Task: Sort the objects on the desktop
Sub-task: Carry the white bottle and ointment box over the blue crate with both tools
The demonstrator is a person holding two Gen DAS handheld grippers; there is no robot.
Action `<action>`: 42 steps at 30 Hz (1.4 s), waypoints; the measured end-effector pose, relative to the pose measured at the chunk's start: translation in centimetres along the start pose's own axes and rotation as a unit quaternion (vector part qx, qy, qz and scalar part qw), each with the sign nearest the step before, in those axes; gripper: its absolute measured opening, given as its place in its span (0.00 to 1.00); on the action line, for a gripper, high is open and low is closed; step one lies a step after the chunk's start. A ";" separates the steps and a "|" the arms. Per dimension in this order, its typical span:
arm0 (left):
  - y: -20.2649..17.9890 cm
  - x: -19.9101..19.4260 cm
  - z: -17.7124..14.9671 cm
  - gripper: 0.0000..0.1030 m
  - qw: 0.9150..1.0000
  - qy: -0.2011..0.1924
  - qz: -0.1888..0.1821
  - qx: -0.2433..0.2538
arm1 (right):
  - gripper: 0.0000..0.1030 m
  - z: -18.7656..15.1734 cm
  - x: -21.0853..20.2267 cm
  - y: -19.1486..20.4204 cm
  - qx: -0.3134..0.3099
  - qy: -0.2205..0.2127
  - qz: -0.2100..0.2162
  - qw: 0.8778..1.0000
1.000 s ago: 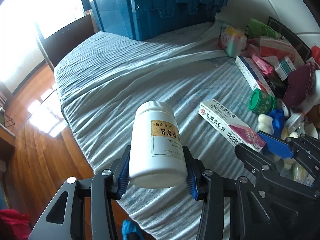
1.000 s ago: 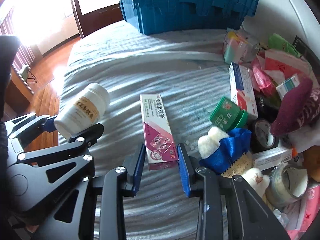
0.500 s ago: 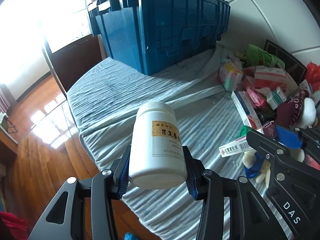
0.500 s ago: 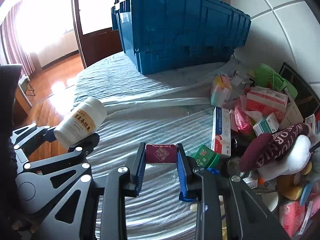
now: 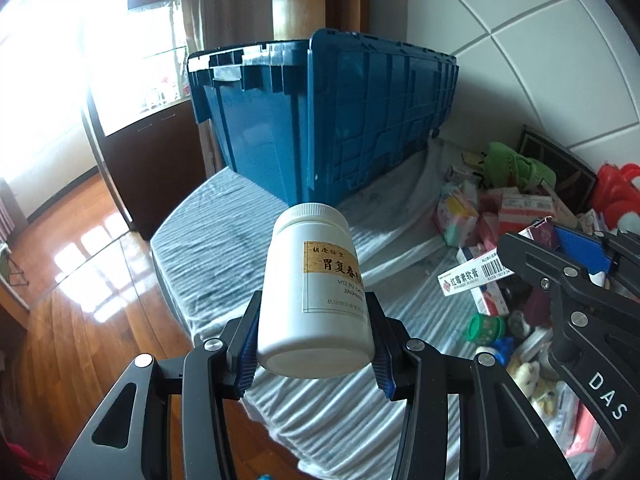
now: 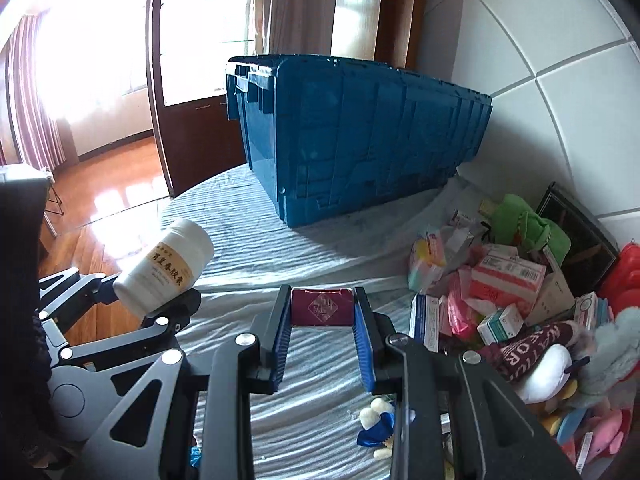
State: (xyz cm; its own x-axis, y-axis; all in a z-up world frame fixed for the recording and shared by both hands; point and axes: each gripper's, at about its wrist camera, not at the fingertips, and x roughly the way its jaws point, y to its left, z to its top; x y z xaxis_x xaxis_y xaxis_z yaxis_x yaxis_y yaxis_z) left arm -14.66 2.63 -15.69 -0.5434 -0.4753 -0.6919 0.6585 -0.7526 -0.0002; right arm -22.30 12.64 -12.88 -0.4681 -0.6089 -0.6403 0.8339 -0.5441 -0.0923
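White plastic bottle [image 5: 314,292] with a yellow label is squeezed low on its sides by the blue pads of the left hand-held gripper [image 5: 316,344], so it stands up in the air and cannot slip. Next to it, the right hand-held gripper [image 6: 322,334] is pinched shut on the end of a long medicine box [image 6: 322,307], whose dark red end flap shows between the pads; the rest of the box sticks out toward the bottle. Both things are up off the worktop [image 6: 320,248], which has a striped grey cloth on it. Straight ahead sits a big blue crate [image 6: 360,136]. My guess is that the bottle and box are held high so they can go over its tall wall. On the right lies a messy pile of boxes and soft toys [image 6: 520,304], so I think there is more sorting to do.
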 end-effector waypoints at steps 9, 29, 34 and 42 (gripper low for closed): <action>6.1 -1.6 6.6 0.44 0.998 -0.055 -0.018 0.027 | 0.27 7.2 -2.5 5.2 0.018 -0.049 -0.039 0.998; 14.4 -1.8 22.5 0.44 0.984 -0.178 0.002 0.016 | 0.27 25.6 -1.8 8.9 -0.032 -0.189 -0.023 0.981; 14.4 1.6 27.1 0.44 0.982 -0.186 -0.022 0.033 | 0.27 29.3 0.8 7.6 -0.027 -0.197 -0.041 0.979; 13.8 8.0 34.8 0.44 0.977 -0.186 -0.074 0.074 | 0.27 34.3 6.6 4.5 0.030 -0.185 -0.112 0.976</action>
State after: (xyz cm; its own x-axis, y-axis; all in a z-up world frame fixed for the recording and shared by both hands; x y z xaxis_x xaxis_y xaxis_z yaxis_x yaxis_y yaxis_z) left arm -28.08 -27.40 3.92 -0.7963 -0.4686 -0.3825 0.4913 -0.8699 0.0428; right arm -31.68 -13.60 8.61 -0.7196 -0.6313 -0.2894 0.6851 -0.7135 -0.1469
